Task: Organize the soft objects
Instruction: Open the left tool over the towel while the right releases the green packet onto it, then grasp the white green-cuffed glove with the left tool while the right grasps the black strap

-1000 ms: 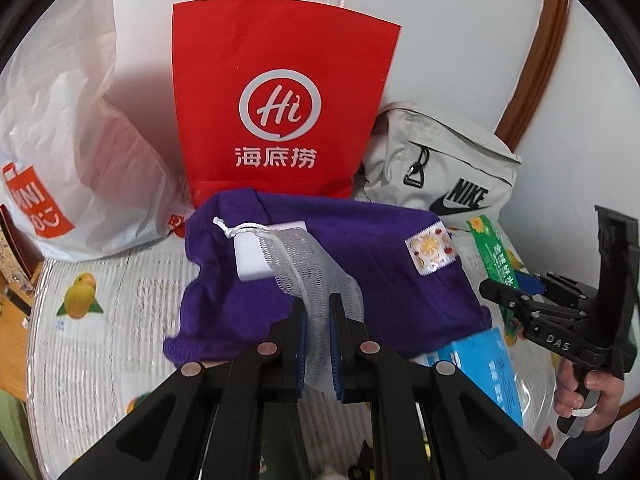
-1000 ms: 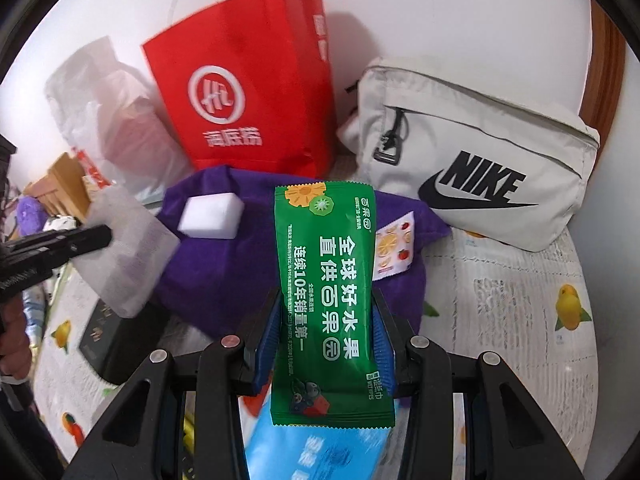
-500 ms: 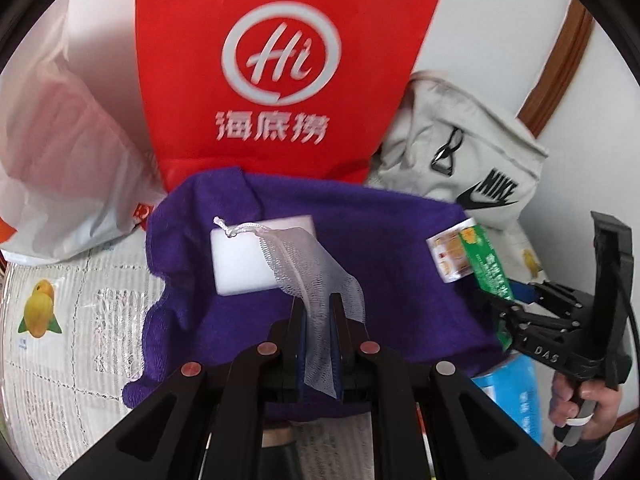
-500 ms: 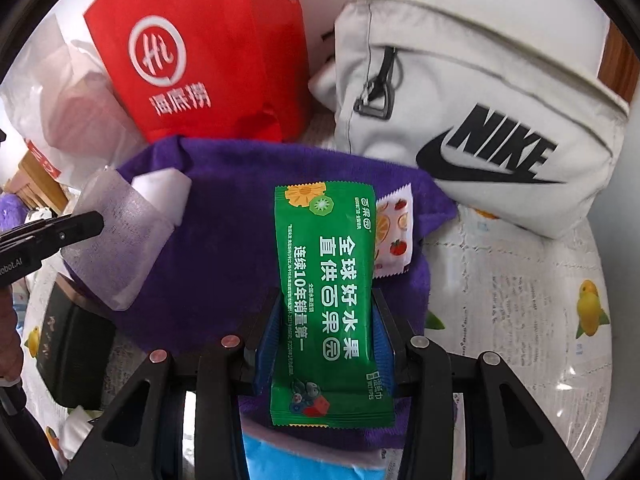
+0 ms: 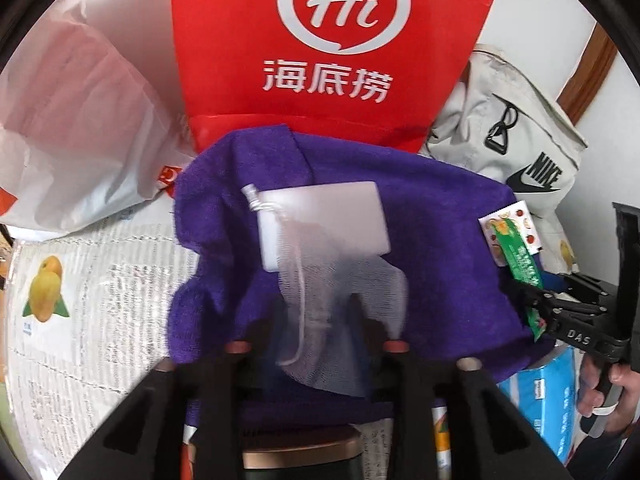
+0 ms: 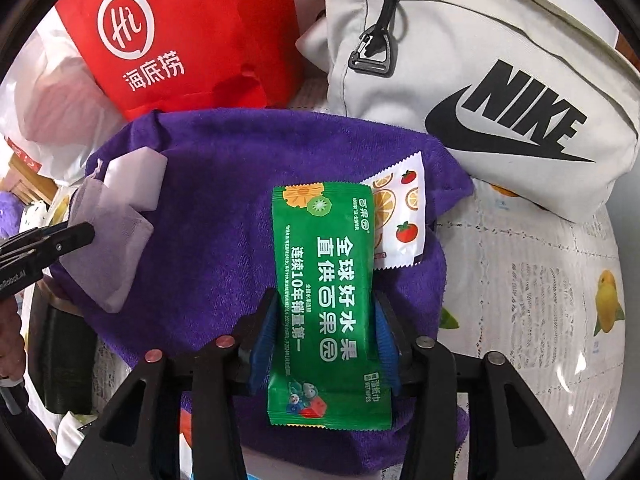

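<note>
In the left wrist view, the white mesh drawstring pouch is seen hanging between the fingers of the left gripper, low in the centre of the frame. The jaws have just been opening, so the net lies loosely in the gap with no pad pressing on it, and its long axis runs up the frame to the white rectangular foam block. Both lie on the purple terry towel, just beside each other. In the right wrist view, the green foil wet-wipe sachet is set lengthwise along the line of the right gripper, whose jaws have also just been opening; the blue pads flank its long edges, and whether they press on it cannot be told. Its top end overlaps a small white sachet printed with oranges and tomatoes, a little up and to the right on the towel. Each gripper is nearest to its own item. On the red paper bag "Hi" and "海底捞" are read; "NIKE" on the grey fabric pouch; "全球好水果 直供百果园" on the green sachet; "DAS" on the right gripper as seen at the right edge of the left wrist view.
</note>
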The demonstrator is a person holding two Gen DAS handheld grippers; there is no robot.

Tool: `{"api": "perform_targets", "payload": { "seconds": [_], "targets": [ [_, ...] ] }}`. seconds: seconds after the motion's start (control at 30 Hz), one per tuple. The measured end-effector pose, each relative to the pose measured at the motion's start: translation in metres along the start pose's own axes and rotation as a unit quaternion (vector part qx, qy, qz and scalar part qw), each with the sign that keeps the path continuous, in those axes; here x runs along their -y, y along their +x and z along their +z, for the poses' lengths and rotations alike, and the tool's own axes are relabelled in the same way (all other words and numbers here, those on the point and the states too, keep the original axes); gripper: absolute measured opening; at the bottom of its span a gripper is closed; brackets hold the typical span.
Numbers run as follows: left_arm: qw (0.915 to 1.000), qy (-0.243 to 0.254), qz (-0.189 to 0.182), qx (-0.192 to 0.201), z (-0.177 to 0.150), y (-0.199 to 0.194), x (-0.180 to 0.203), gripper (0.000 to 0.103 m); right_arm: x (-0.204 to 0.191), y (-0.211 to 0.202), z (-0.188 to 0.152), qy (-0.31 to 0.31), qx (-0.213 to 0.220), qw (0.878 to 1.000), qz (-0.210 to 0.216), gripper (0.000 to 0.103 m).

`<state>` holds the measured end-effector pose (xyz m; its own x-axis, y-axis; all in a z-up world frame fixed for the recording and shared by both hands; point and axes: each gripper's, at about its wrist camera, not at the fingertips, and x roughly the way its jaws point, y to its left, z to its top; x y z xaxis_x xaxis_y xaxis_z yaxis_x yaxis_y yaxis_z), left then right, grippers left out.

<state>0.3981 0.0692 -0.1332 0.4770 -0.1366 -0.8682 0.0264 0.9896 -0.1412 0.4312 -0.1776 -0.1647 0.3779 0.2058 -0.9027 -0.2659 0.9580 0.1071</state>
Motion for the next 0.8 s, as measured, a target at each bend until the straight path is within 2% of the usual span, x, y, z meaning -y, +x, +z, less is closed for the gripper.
{"api": "perform_targets", "payload": {
  "seconds": [0.07,0.1,0.13,0.17,0.33,0.5,0.63,0.8],
  "targets": [
    [0.9999,0.002,0.013,-0.002,0.000,-0.003,-0.001,0.048,-0.002,-0.002,0.000,-0.004,0.002,1.000,-0.003,0.057],
    [1.0000,0.003,0.009,0.000,-0.001,-0.006,-0.001,0.051,-0.003,-0.005,0.000,-0.009,0.006,1.000,-0.004,0.061],
    [1.0000,0.002,0.005,0.003,-0.001,-0.008,-0.001,0.054,-0.004,-0.008,0.000,-0.016,0.010,1.000,-0.003,0.070],
    [1.0000,0.001,0.004,0.004,-0.002,-0.012,-0.003,0.055,-0.006,-0.012,-0.001,-0.022,0.017,1.000,-0.005,0.072],
    [0.9997,-0.003,0.022,0.011,-0.003,-0.027,-0.005,0.056,-0.006,-0.033,-0.006,-0.010,0.036,0.999,0.012,0.073],
    [0.9996,-0.007,0.016,0.022,-0.015,-0.049,-0.006,0.056,-0.002,-0.063,-0.017,0.009,0.060,0.997,0.038,0.073],
    [0.9994,-0.008,0.011,0.031,-0.030,-0.069,-0.004,0.056,-0.011,-0.082,-0.033,0.010,0.063,0.998,0.028,0.073],
    [0.9994,0.004,0.003,0.034,-0.058,-0.097,0.005,0.056,-0.019,-0.097,-0.053,0.017,0.060,0.997,0.046,0.073]
  ]
}}
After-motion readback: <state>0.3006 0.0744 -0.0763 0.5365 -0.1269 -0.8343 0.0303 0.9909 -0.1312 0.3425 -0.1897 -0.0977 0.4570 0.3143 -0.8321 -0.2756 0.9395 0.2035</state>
